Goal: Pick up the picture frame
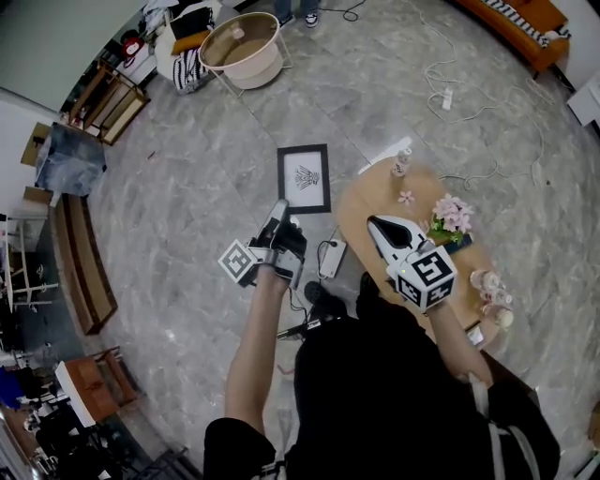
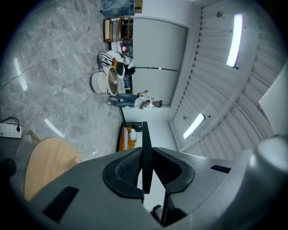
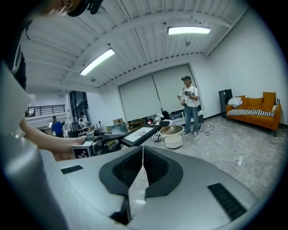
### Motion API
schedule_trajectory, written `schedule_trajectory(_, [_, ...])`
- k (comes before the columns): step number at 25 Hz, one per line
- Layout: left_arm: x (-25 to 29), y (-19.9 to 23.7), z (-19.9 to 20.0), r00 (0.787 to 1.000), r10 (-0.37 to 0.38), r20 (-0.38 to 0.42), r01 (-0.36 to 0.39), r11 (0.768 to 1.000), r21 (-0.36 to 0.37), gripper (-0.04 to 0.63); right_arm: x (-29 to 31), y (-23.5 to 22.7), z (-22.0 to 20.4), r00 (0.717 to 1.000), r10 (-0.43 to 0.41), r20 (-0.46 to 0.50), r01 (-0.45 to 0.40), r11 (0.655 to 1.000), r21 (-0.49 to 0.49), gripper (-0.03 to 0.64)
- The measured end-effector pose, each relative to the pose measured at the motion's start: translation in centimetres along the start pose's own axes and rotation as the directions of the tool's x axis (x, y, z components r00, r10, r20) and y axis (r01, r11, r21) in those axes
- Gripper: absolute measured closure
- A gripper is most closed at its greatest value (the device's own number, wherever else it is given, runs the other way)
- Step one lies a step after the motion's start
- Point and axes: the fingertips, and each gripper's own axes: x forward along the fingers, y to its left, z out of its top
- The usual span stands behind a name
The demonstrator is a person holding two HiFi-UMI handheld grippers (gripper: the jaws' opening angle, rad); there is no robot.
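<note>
The picture frame [image 1: 304,178], black-edged with a white mat and a small dark print, hangs level above the grey floor. My left gripper [image 1: 281,210] is shut on its near edge. In the left gripper view the frame [image 2: 146,134] shows edge-on as a thin black bar pinched between the two pads [image 2: 128,168]. In the right gripper view the frame [image 3: 140,133] is held out flat by the left gripper [image 3: 96,143]. My right gripper [image 1: 375,225] hovers over the round table, shut, with nothing between its jaws [image 3: 142,150].
A round wooden table [image 1: 370,202] carries pink flowers [image 1: 453,216] and small ornaments. A power strip [image 1: 332,258] and cables lie on the floor. A white basket [image 1: 246,47] stands farther off, an orange sofa [image 1: 511,23] at the back. A person [image 3: 189,103] stands in the distance.
</note>
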Motion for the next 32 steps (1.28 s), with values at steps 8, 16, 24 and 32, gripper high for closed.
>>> schedule_trajectory(8, [-4.7, -4.9, -1.4, 0.998, 0.007, 0.056, -0.006, 1.000, -0.030, 0.522, -0.6, 3.2, 1.8, 0.999, 0.036, 0.010, -0.036, 0.999, -0.040, 0.603])
schedule_trajectory(16, [-6.9, -5.2, -0.9, 0.991, 0.070, 0.115, -0.066, 0.997, -0.034, 0.522, 1.1, 3.4, 2.0, 0.999, 0.048, 0.006, -0.048, 0.998, -0.036, 0.603])
schedule_trajectory(24, [-13.8, -5.3, -0.1, 0.990, 0.075, 0.120, -0.070, 0.997, -0.038, 0.522, -0.1, 8.0, -0.3, 1.000, -0.002, 0.001, 0.002, 0.999, -0.032, 0.603])
schedule_trajectory(32, [-24.4, -7.0, 1.9, 0.993, 0.074, 0.089, -0.072, 0.997, -0.021, 0.522, -3.2, 18.1, -1.7, 0.998, -0.067, 0.009, 0.068, 0.997, -0.043, 0.603])
